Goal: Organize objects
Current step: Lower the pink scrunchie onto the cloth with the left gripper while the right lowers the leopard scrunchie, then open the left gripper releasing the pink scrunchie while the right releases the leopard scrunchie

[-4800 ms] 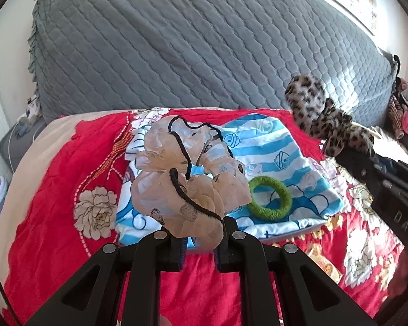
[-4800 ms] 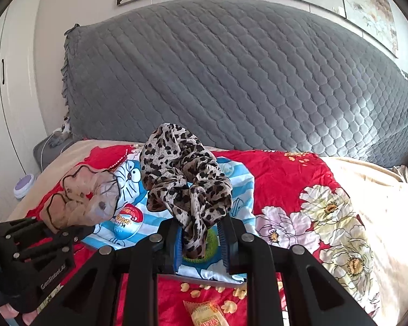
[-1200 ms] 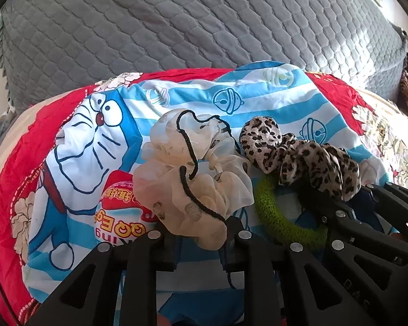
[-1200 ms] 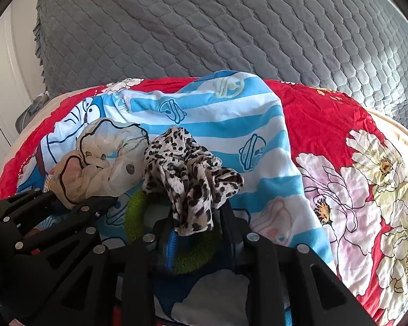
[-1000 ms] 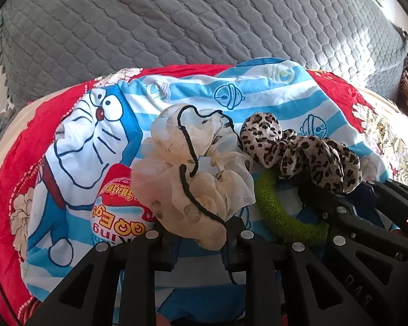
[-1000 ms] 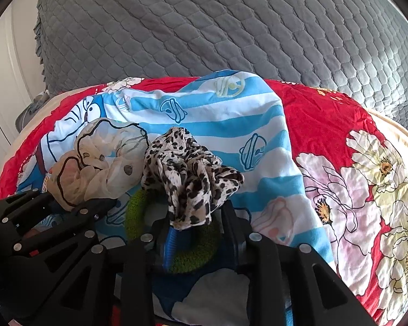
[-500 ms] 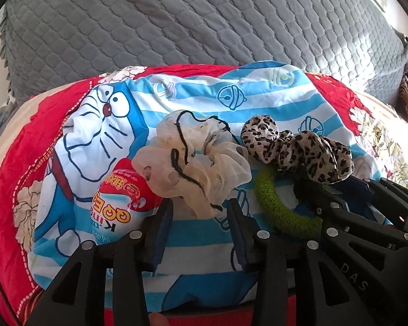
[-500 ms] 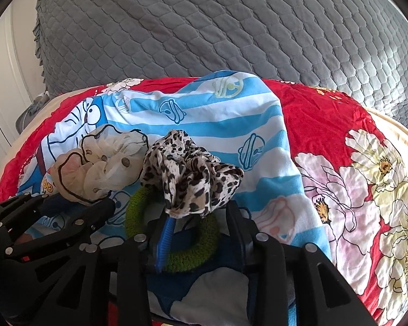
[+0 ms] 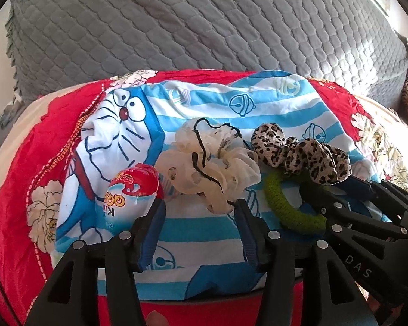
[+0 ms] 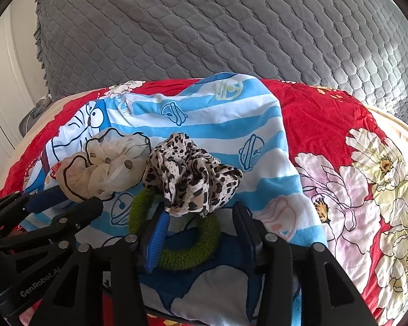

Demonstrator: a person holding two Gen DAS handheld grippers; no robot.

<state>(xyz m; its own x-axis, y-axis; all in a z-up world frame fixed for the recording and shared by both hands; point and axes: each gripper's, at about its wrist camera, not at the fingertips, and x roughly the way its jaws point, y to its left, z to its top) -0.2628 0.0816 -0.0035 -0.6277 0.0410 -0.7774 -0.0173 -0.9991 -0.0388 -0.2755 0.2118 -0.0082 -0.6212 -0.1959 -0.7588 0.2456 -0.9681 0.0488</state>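
A cream scrunchie with black trim lies on a blue-striped cartoon cloth, just ahead of my open left gripper. A leopard-print scrunchie lies partly on a green knitted ring, just ahead of my open right gripper. Both scrunchies rest free of the fingers. A red and white egg-shaped toy sits by the left finger of my left gripper. The leopard scrunchie and green ring also show in the left wrist view.
The cloth lies on a red floral bedspread. A grey quilted headboard rises behind. My two grippers sit side by side; the right one shows at the lower right of the left wrist view.
Both grippers lowered their scrunchies onto the cartoon cloth, then opened and let them go. The scrunchies now rest on the cloth, and the grippers have drawn back slightly.
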